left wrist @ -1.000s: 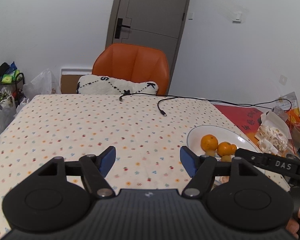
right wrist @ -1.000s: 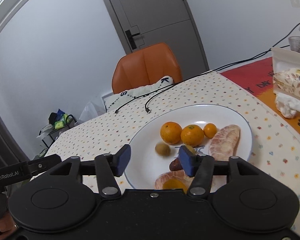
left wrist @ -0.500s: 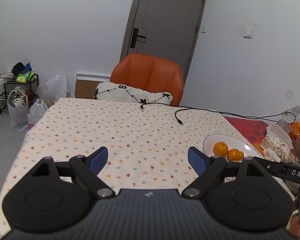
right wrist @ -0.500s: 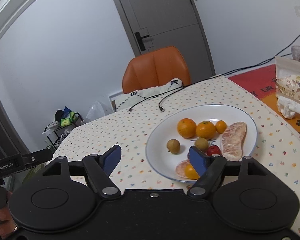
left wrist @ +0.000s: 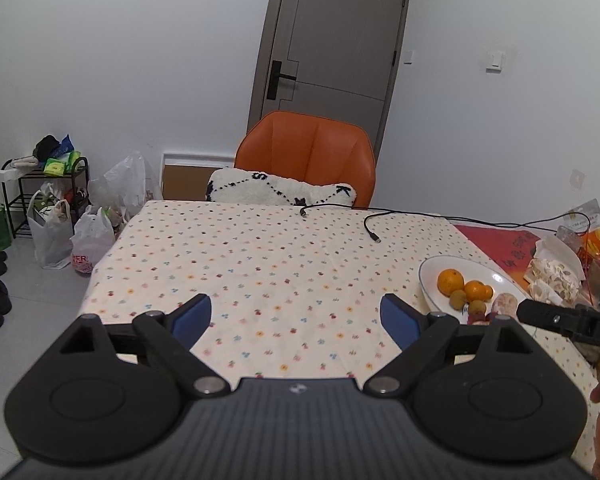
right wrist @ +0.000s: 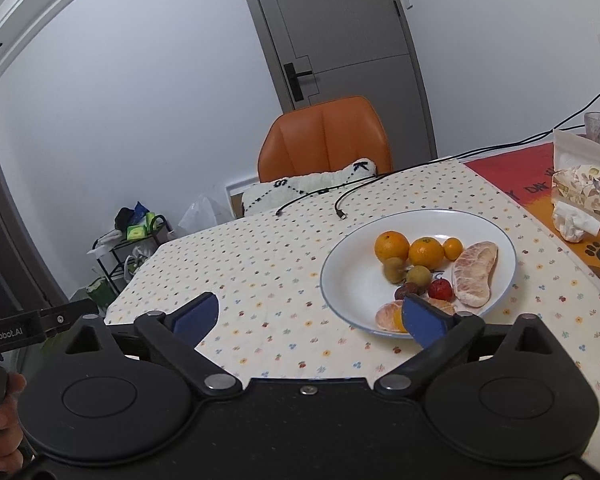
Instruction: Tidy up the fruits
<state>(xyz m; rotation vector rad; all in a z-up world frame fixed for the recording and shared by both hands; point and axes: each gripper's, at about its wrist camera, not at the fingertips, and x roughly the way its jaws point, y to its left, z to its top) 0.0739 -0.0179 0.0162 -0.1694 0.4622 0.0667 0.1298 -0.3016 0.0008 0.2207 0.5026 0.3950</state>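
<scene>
Above the bench, near the plate (right wrist: 504,240), both my grippers, left gripper (left wrist: 296,314) and right gripper (right wrist: 312,314), have fingers wide apart and empty, so I should pull away slowly without touching the fruits (right wrist: 424,254).

I read both feeds as evenly lit, soft and slightly cool, with no hard shadows. Small glare on the plate (left wrist: 500,279) rim. Strong fisheye bend: door (right wrist: 340,32) leans, corners beyond it vignette black. Focus sharp throughout.
</scene>
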